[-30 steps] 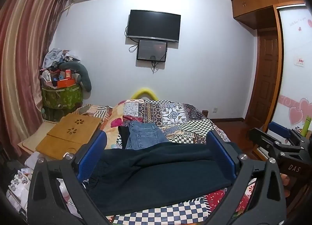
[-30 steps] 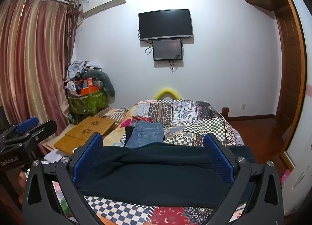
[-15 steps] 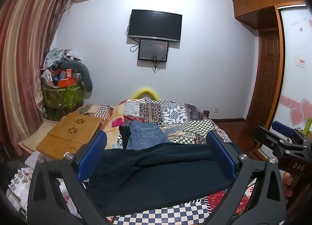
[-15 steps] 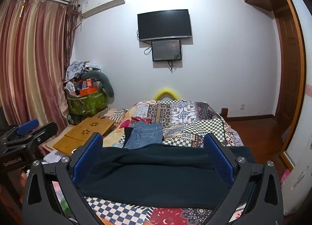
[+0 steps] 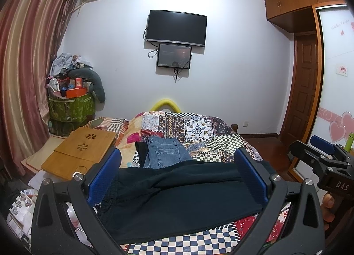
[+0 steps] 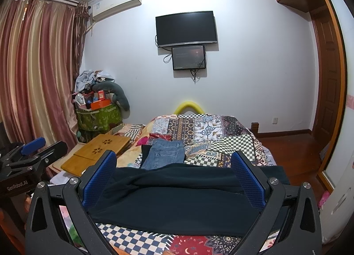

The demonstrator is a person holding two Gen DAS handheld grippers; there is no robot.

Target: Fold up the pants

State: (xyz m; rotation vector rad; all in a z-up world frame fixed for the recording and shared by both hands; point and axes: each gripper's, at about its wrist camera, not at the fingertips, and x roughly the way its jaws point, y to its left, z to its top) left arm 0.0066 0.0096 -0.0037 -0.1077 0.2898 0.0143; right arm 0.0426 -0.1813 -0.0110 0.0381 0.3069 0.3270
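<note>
While both hover above bed (image 5: 199, 126):
left gripper (image 5: 177, 179): jaws wide, empty
right gripper (image 6: 174, 177): jaws wide, empty
dark pants (image 5: 181, 193): flat, near edge

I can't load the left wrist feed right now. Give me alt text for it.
The open left gripper hangs over dark pants spread across a patchwork bed, gripping nothing. Folded jeans lie beyond them, and the right gripper shows at the right edge.

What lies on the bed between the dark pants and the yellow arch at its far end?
Folded blue jeans on the patchwork quilt, just beyond the dark pants; then only quilt up to the yellow arch. Both views show it.
</note>
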